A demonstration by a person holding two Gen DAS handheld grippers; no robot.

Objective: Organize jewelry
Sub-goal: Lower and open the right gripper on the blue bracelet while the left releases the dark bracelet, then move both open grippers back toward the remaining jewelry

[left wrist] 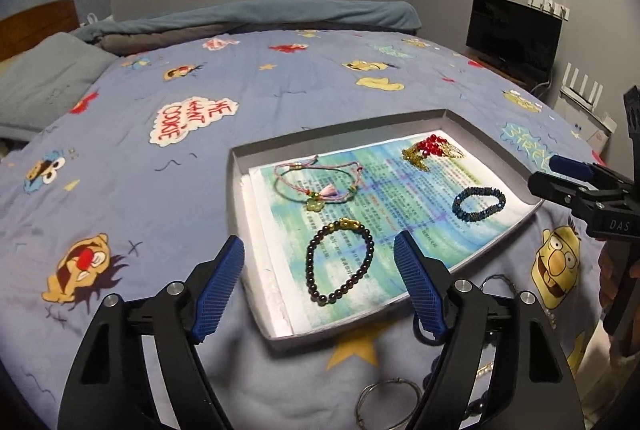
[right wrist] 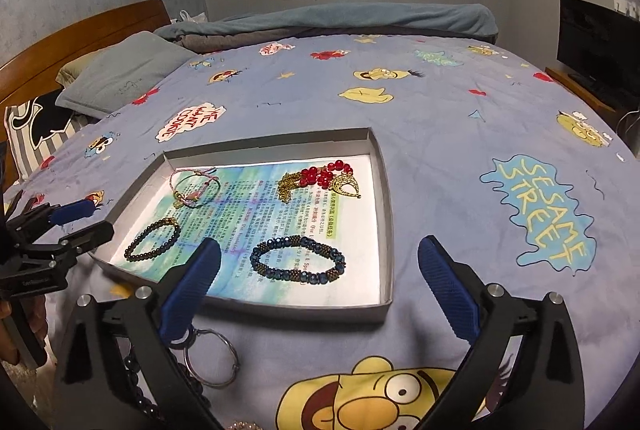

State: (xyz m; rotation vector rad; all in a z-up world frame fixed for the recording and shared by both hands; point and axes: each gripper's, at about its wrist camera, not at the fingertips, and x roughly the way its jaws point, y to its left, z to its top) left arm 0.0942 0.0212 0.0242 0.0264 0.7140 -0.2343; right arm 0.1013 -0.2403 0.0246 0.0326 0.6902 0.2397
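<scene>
bedspread point(right wrist: 440, 134): lavender, cartoon print | tray point(right wrist: 384, 214): grey | paper liner point(right wrist: 248, 198): blue-green wash | bracelet point(right wrist: 298, 260) ahead of right tool: dark blue

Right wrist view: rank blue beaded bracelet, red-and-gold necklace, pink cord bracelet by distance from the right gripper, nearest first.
From the right gripper:
1. Blue beaded bracelet, near edge of the tray, just ahead of the open jaws.
2. Red-and-gold necklace, far side, centre-right.
3. Pink cord bracelet, far-left corner.

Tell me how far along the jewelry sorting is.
Done: four pieces lie in the tray: dark bead bracelet, blue bracelet, pink cord bracelet, red and gold piece. In hand: nothing, both tongs, left and right, open. Left: silver rings and dark beads on the bedspread.
</scene>
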